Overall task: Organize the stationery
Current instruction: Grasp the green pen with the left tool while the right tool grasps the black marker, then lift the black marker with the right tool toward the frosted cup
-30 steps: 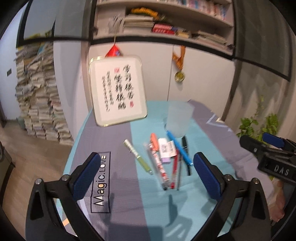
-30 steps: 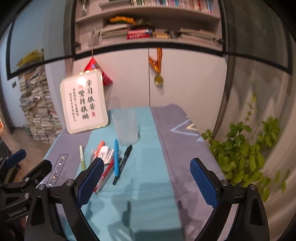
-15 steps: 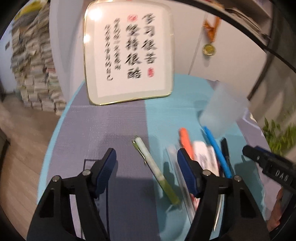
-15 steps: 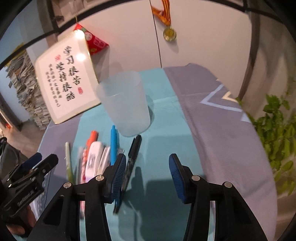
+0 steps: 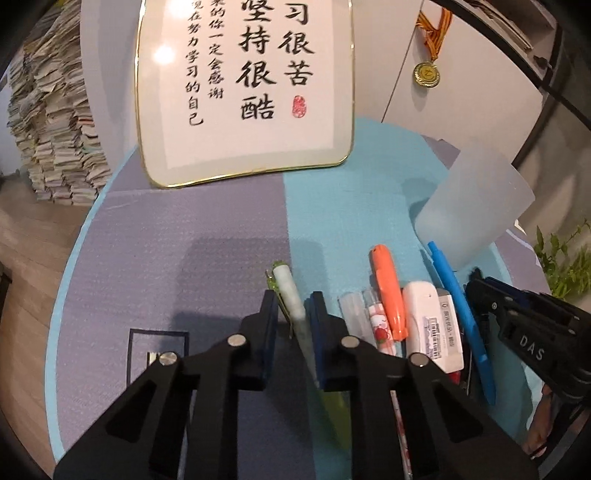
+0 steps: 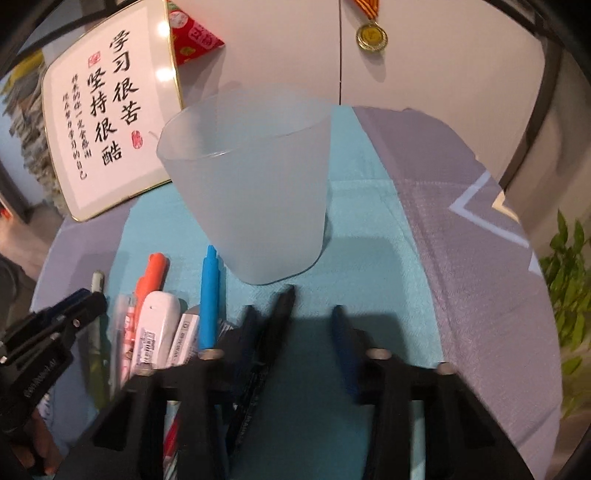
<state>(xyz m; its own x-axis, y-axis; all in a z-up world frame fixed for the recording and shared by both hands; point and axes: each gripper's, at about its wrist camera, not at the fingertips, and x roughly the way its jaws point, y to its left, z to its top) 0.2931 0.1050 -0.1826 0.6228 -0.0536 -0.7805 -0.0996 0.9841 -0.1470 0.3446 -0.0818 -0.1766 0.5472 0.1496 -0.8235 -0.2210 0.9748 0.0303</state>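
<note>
The left gripper is clenched on the pale green pen. The right gripper is closing around the black marker, beside the frosted plastic cup.

I'm looking into a home study — a framed calligraphy board is leaning against pale cabinet doors, a medal is hanging there, paper stacks are towering on wood flooring, and a houseplant is edging the cloth-covered table

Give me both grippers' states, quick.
Left gripper: shut on the green pen.
Right gripper: jaws closing, black pen between them, not yet clamped.
</note>
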